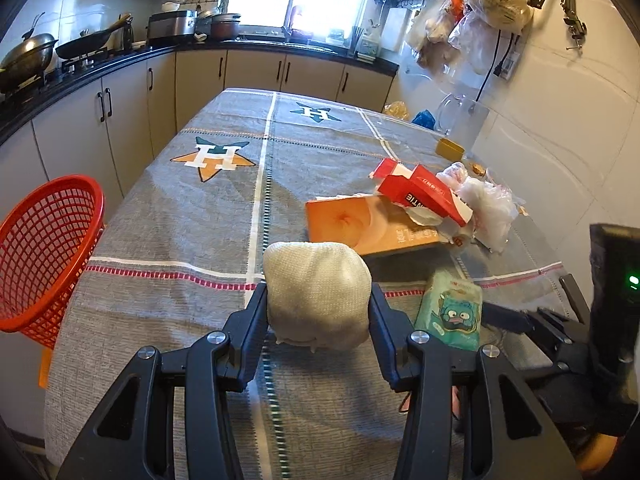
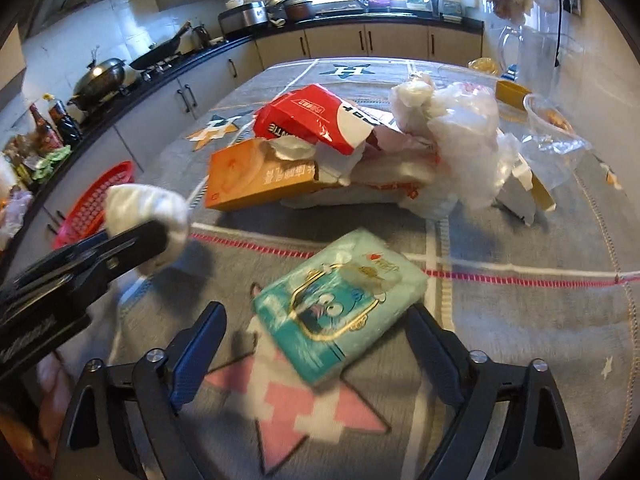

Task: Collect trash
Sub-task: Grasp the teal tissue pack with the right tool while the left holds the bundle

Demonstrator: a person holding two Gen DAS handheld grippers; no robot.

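Observation:
My left gripper (image 1: 318,300) is shut on a crumpled white paper wad (image 1: 318,292), held above the table; the same wad (image 2: 148,216) shows at the left of the right wrist view. A red mesh basket (image 1: 44,256) stands off the table's left edge. My right gripper (image 2: 316,328) is open around a teal tissue pack (image 2: 340,304) lying on the cloth, pads apart from it. That teal pack (image 1: 450,314) lies just right of the left gripper. Beyond it lie an orange box (image 2: 256,174), a torn red carton (image 2: 312,120) and crumpled white plastic bags (image 2: 460,152).
The table wears a grey cloth (image 1: 192,208) with star prints. A clear plastic cup (image 2: 548,116) and a yellow container (image 1: 450,148) stand near the right wall. A kitchen counter (image 1: 100,60) with pans runs along the left and back. Bags (image 1: 480,12) hang on the wall.

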